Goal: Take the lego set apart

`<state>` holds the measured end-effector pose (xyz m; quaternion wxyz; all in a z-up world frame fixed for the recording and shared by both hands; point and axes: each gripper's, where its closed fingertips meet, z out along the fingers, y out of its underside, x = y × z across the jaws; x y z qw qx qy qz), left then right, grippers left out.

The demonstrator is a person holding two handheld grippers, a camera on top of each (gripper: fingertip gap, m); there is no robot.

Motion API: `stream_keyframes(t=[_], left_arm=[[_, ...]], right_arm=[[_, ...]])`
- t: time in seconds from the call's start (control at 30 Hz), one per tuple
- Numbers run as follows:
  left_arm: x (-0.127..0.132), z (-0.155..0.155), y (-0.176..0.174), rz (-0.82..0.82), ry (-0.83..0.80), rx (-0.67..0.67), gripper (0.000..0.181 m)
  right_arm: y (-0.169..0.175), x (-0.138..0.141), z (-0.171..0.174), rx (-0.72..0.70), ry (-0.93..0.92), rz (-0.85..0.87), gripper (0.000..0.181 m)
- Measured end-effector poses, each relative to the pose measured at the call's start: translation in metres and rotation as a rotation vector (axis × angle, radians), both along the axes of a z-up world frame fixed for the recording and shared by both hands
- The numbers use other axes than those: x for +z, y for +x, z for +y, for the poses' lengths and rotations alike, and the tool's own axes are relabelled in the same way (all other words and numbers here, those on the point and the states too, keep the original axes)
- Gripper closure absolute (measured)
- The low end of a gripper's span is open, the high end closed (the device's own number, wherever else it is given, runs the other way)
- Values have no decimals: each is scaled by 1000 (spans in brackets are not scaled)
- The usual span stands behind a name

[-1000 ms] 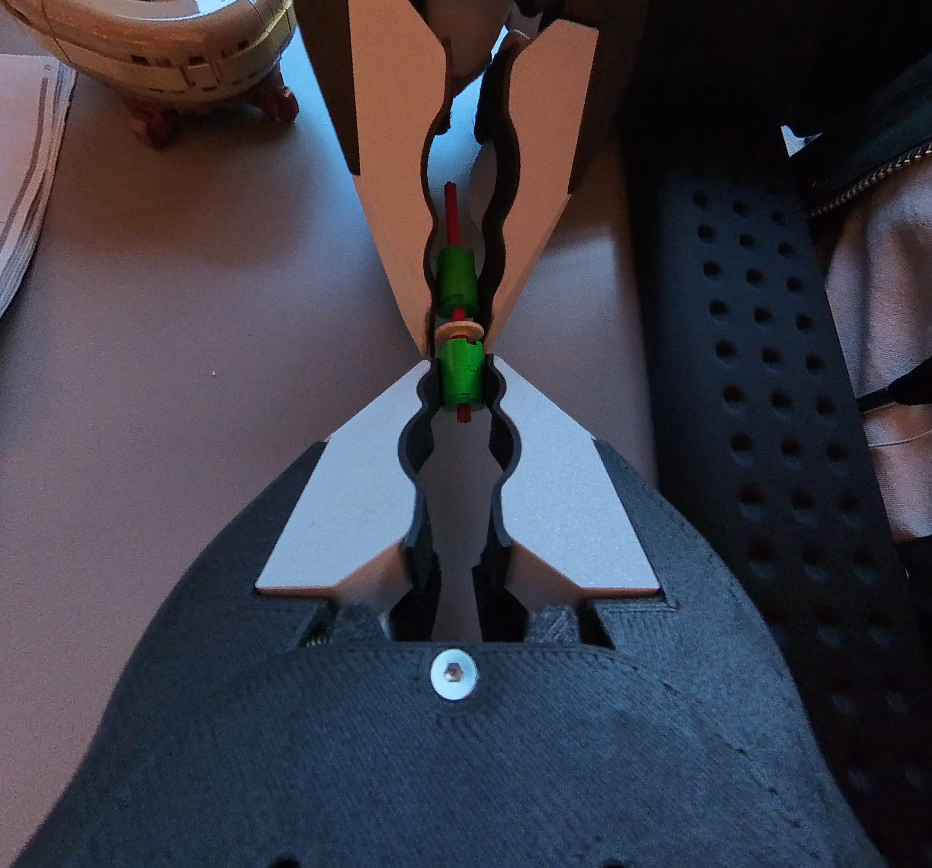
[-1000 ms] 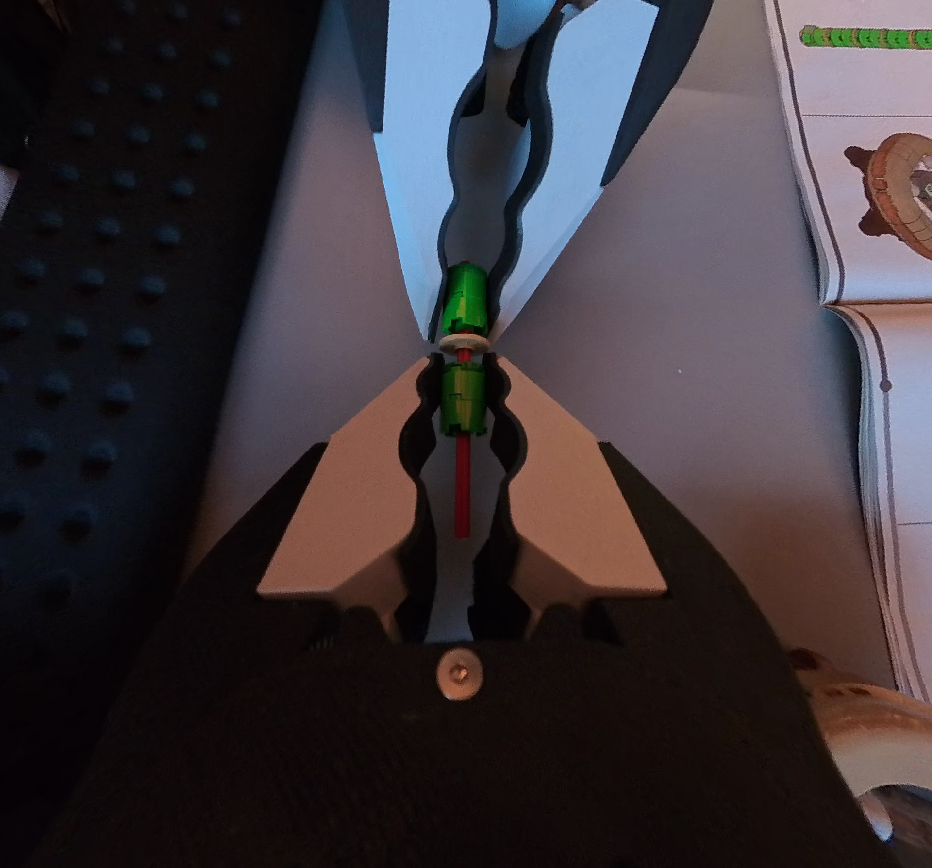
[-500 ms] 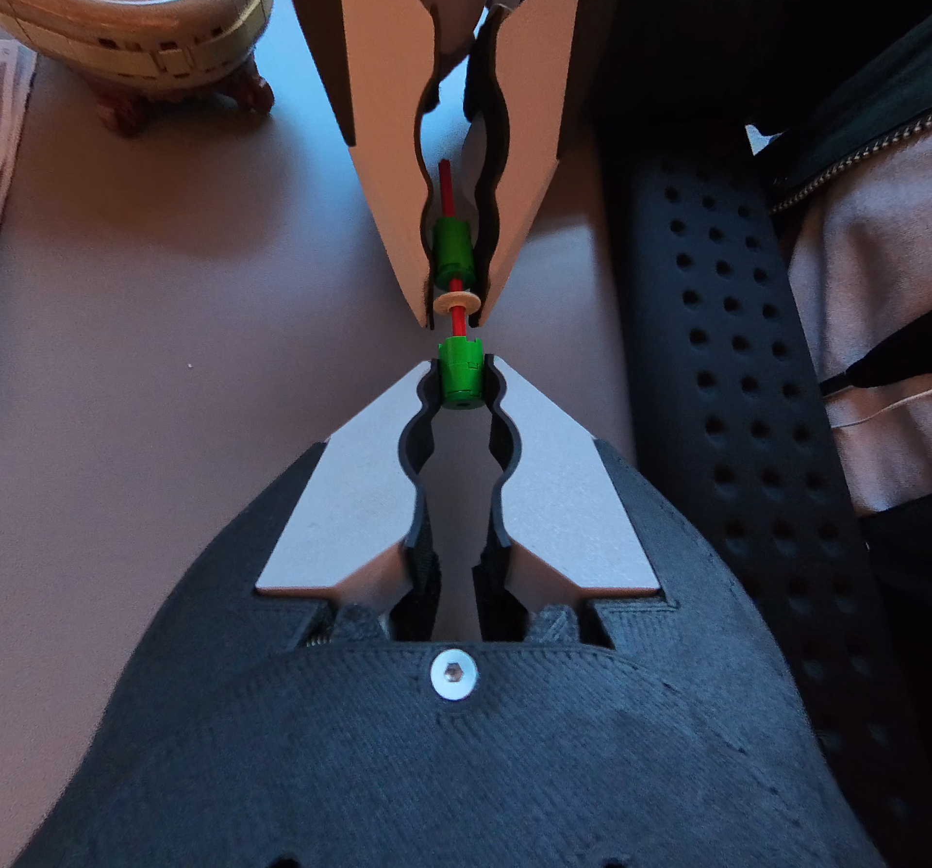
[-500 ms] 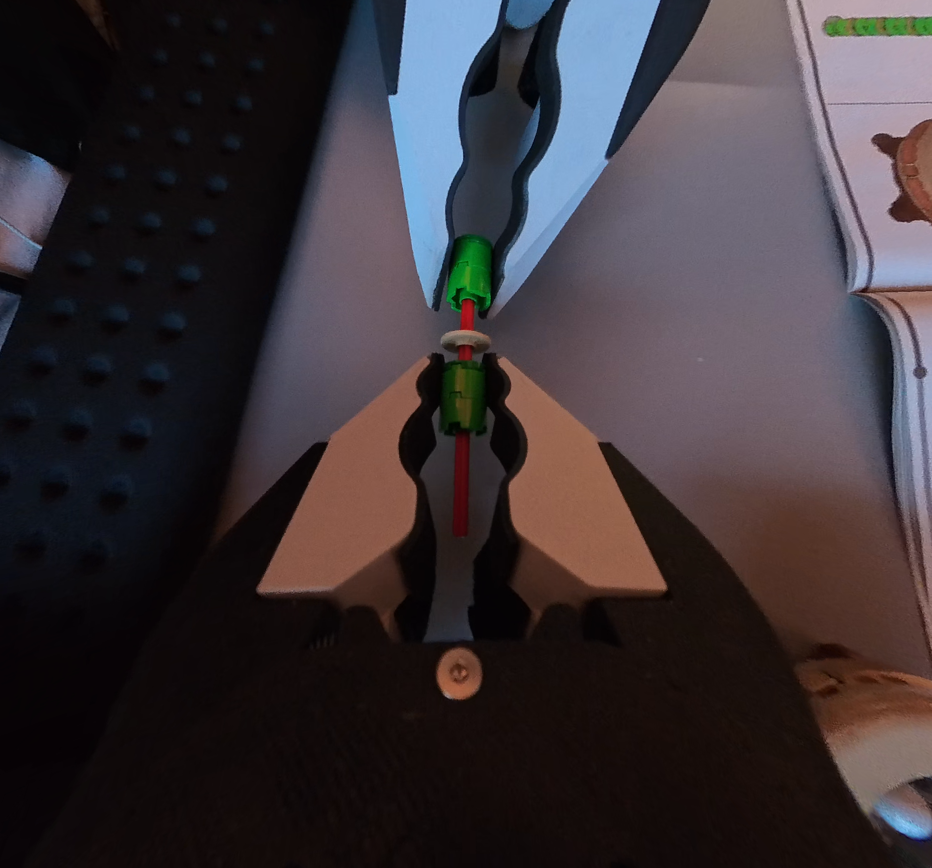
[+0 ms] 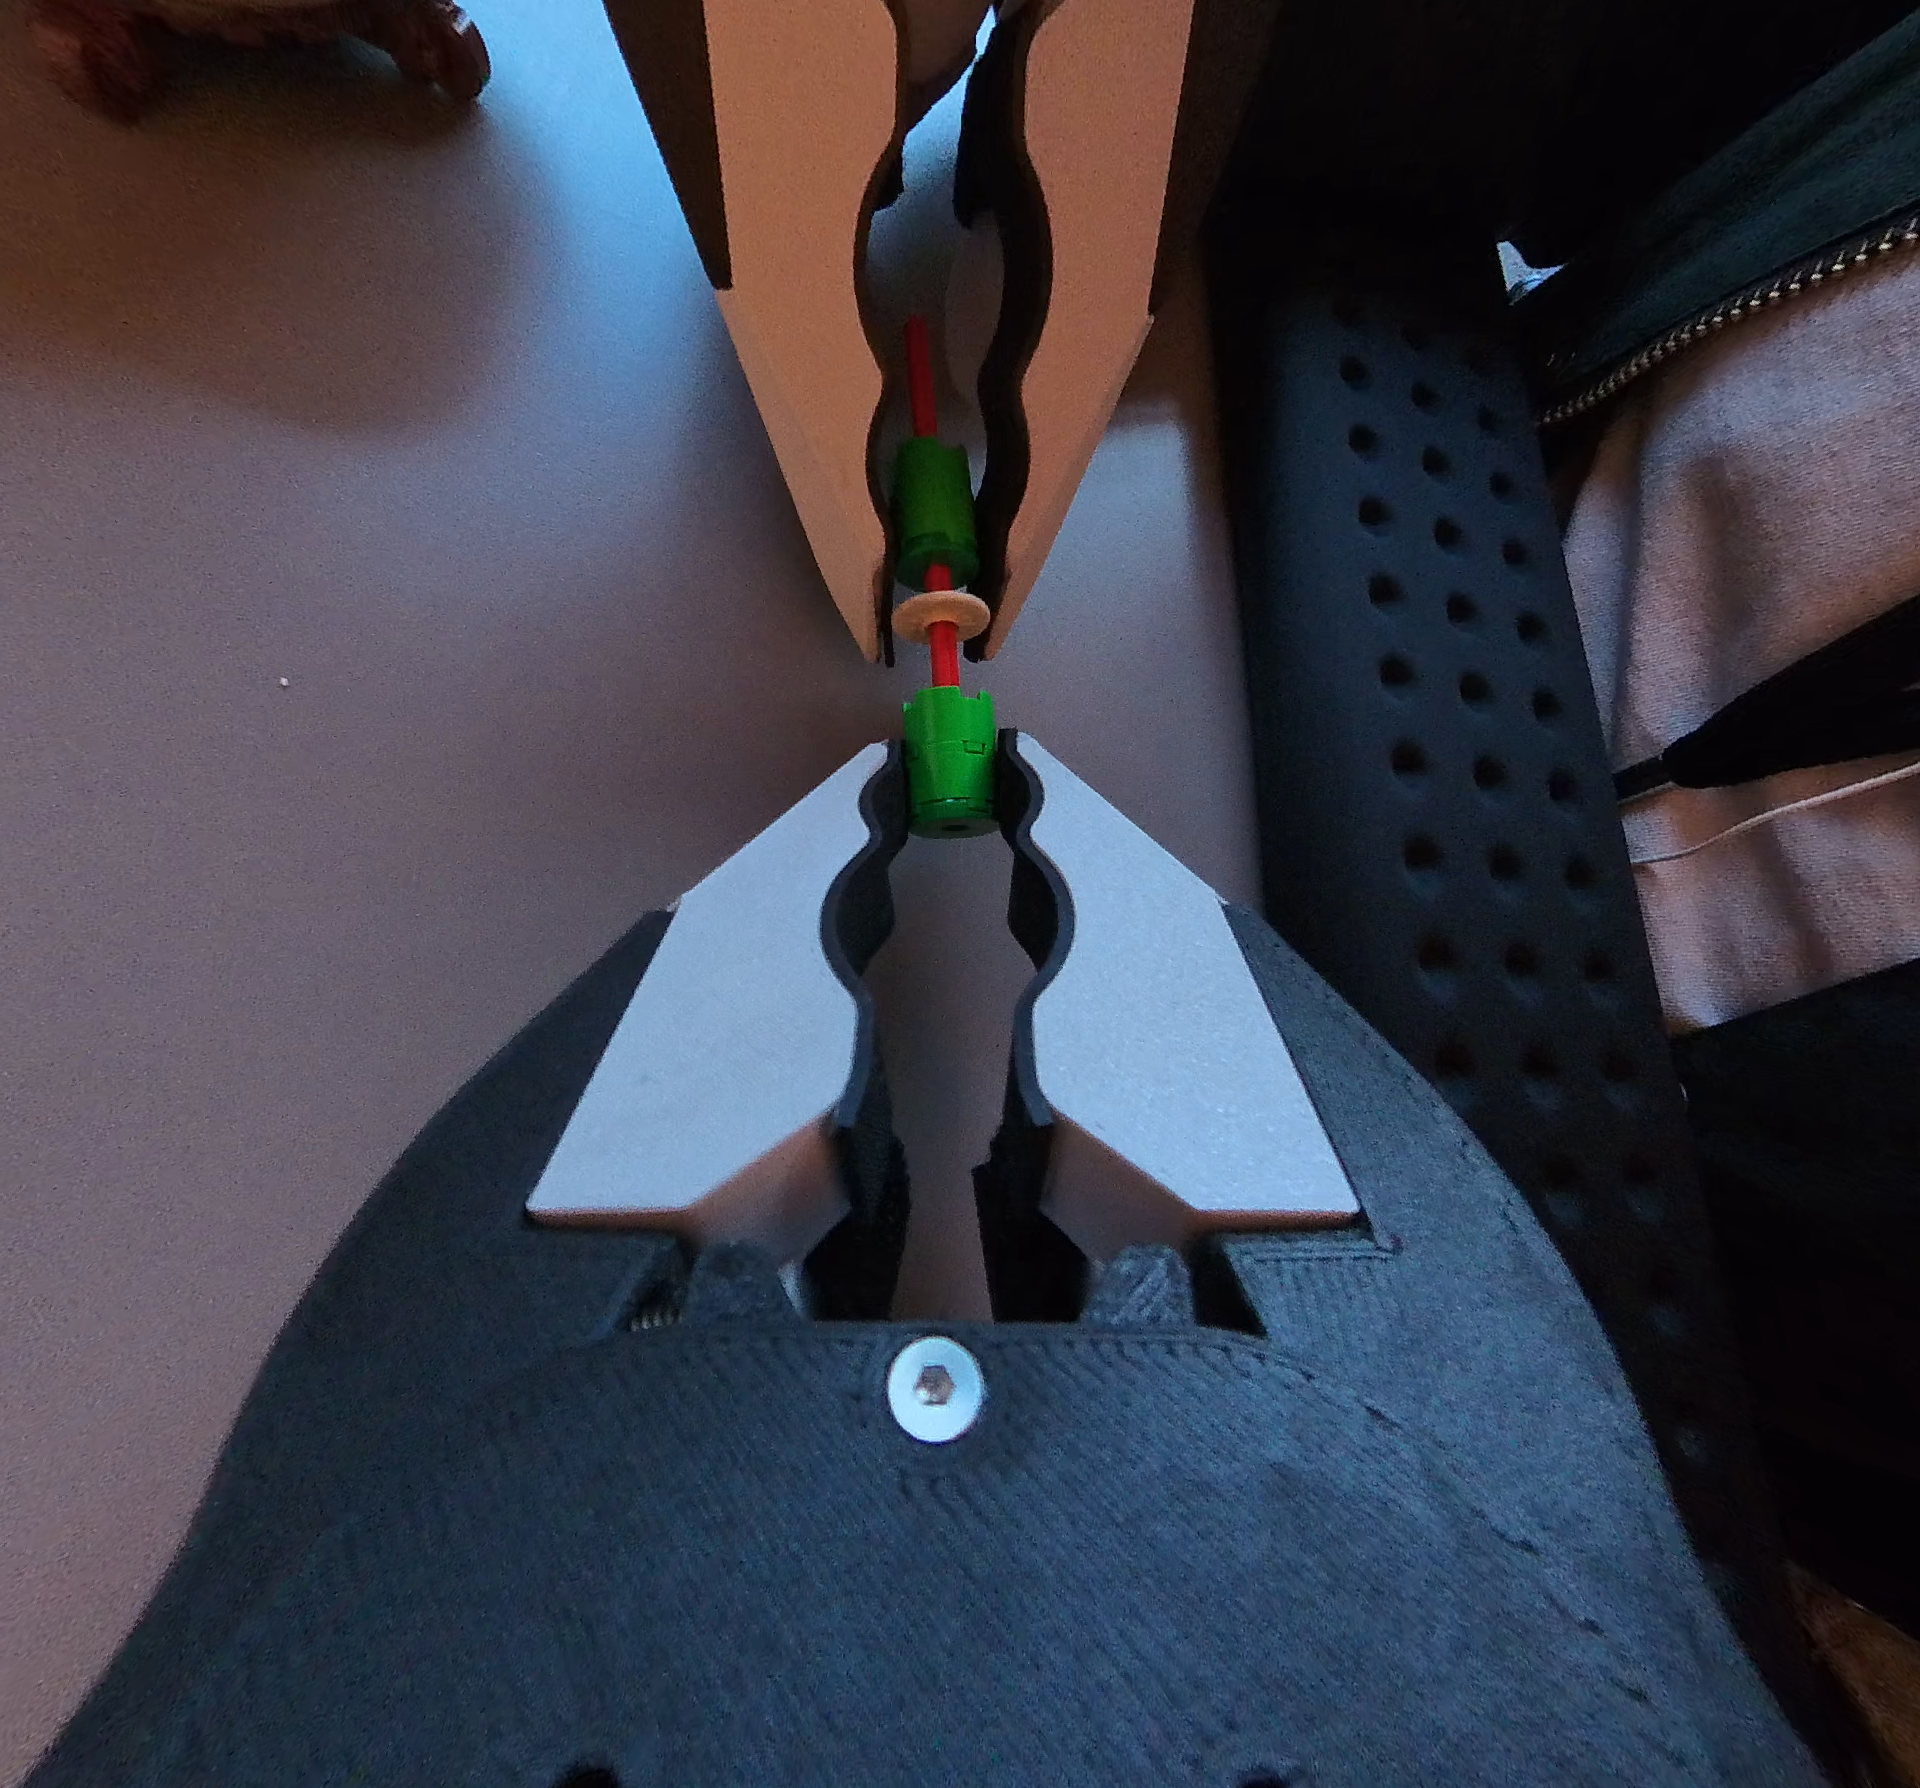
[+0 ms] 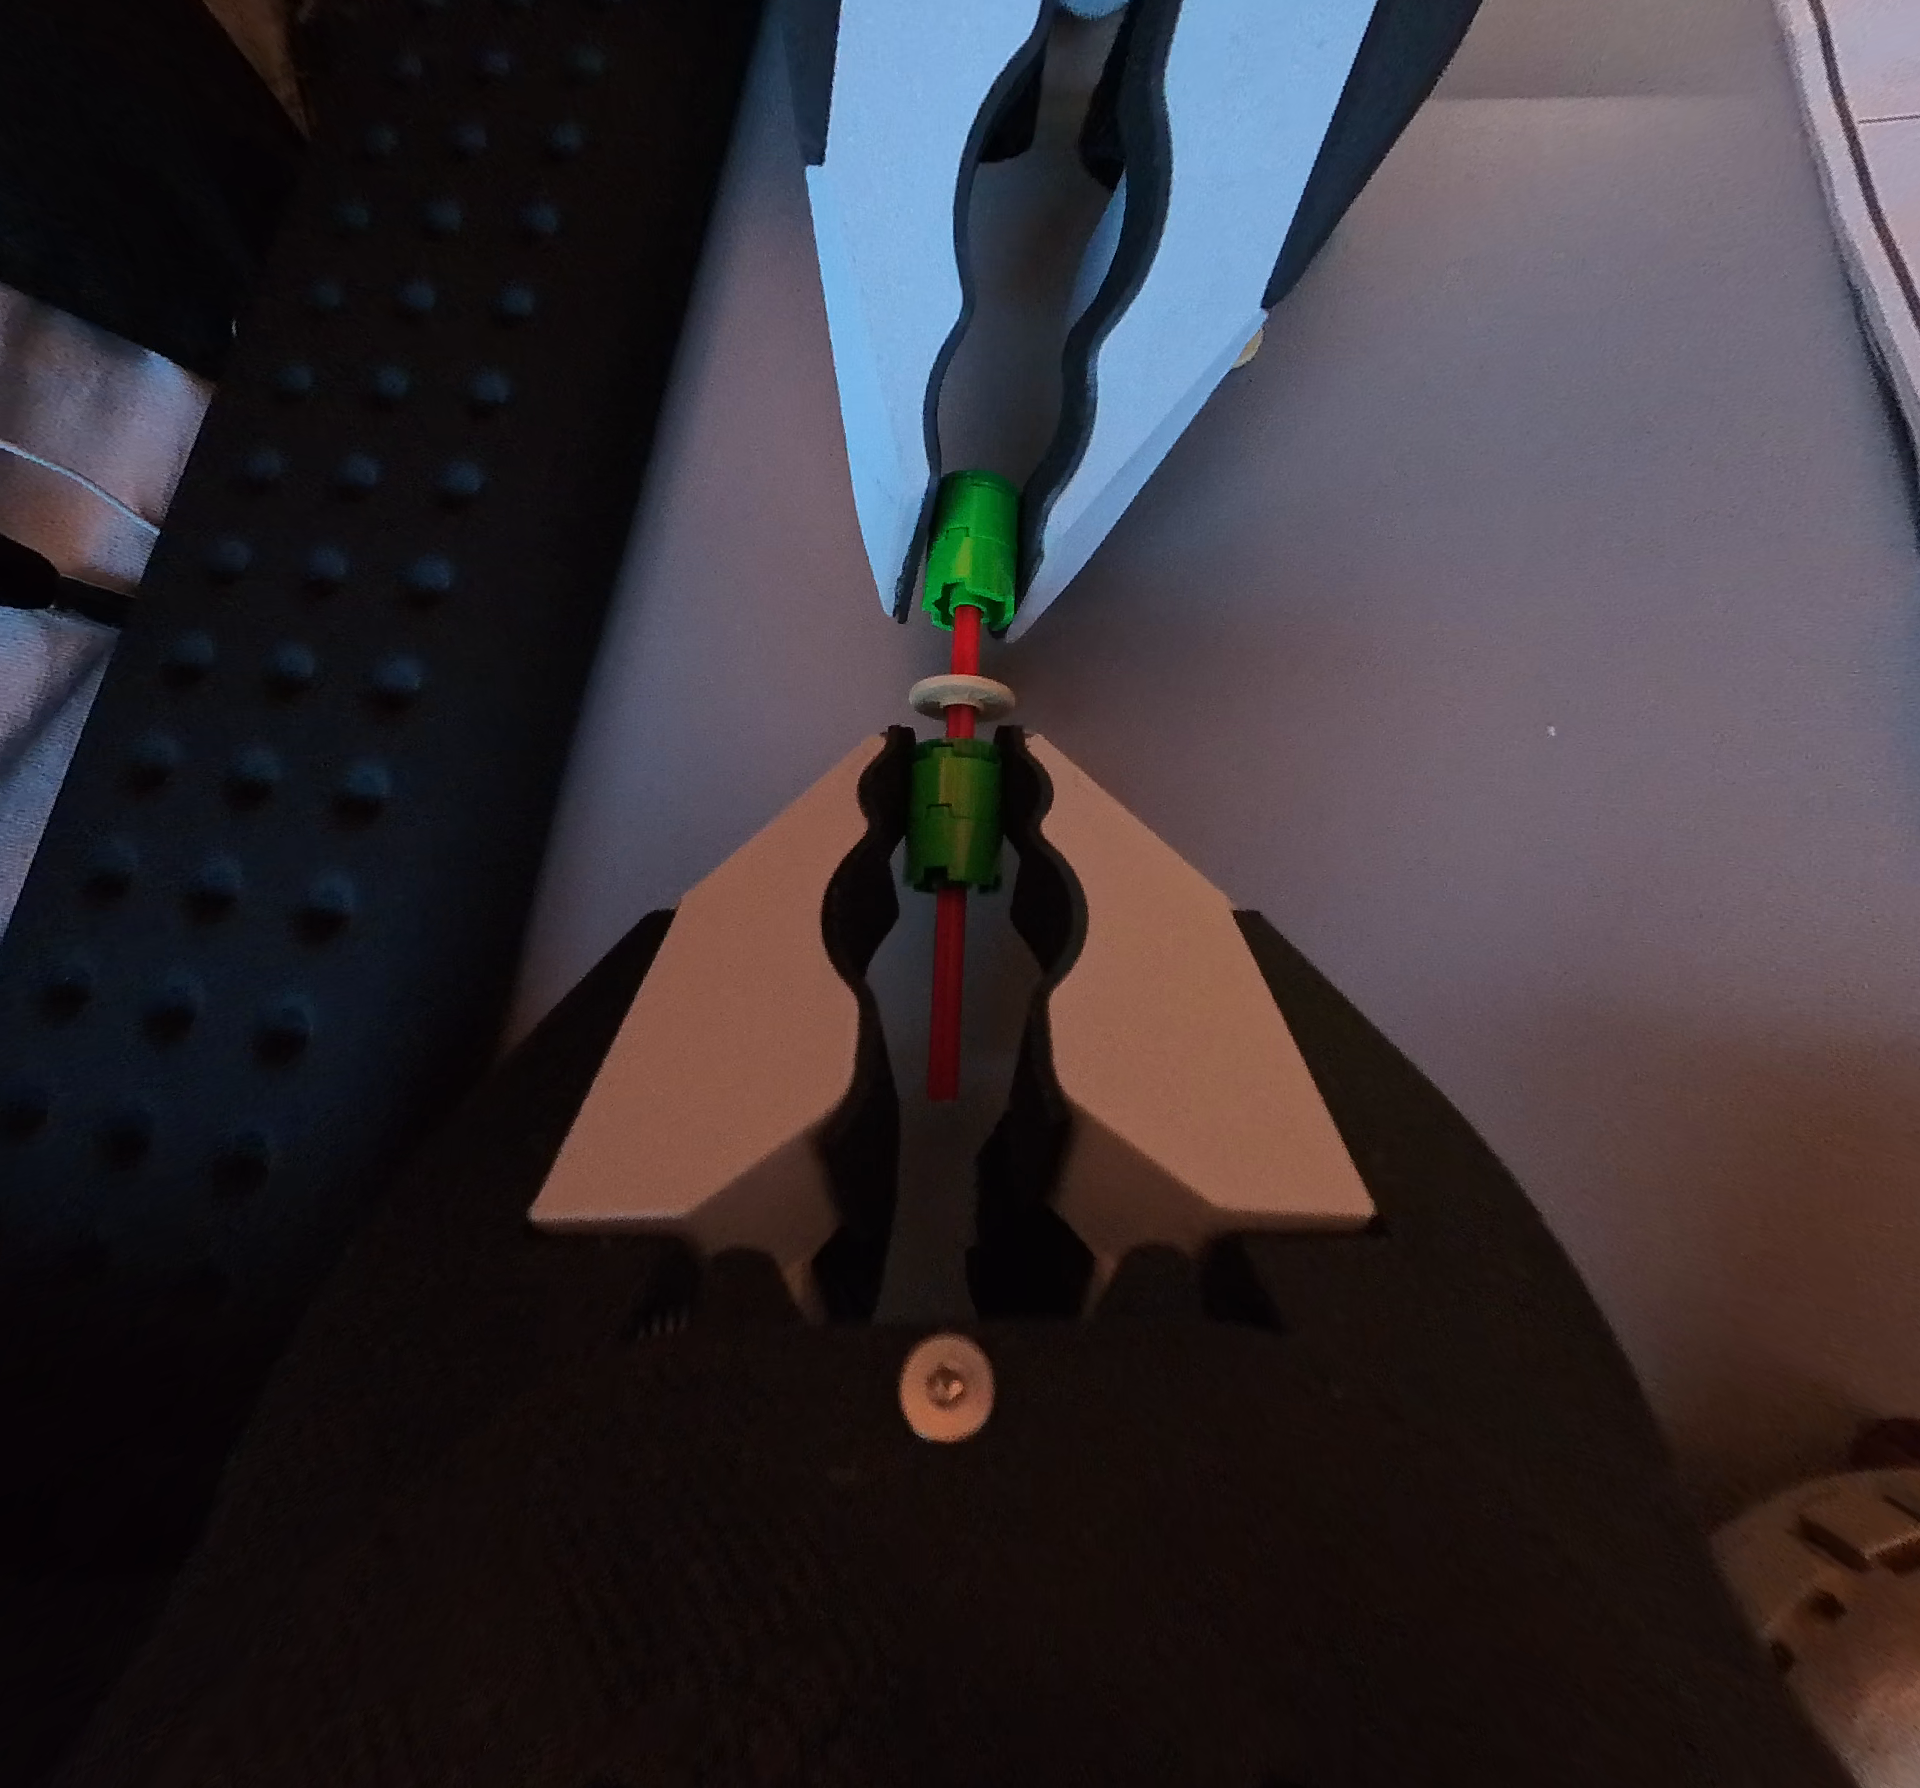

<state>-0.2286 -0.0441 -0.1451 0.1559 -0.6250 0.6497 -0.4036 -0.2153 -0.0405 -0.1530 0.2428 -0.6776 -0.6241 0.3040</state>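
Left gripper (image 5: 948, 782) pinches one green piece (image 5: 948, 770) at its fingertips, and right gripper (image 6: 954, 824) facing it pinches the other green piece (image 6: 954, 829), red axle (image 6: 943, 1000) running back between its fingers. A tan washer (image 6: 960, 695) sits on the axle in the gap between them. All held above the tabletop (image 5: 312, 543), near its edge beside a black studded mat (image 6: 312, 491).

Two close wrist views face each other, sharing the red axle (image 5: 943, 658).
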Motion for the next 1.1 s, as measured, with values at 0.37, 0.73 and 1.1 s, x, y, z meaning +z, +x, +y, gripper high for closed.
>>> stream_keyframes(t=[0.37,0.73,1.1], left_arm=[[13,24,-38,-72,-124,103,166],[-1,19,-36,0,40,44,144],[57,33,0,-258,-183,248,123]], right_arm=[[44,2,20,-131,-49,0,164],[29,-4,24,-54,23,-47,164],[-16,43,29,6,376,112,165]])
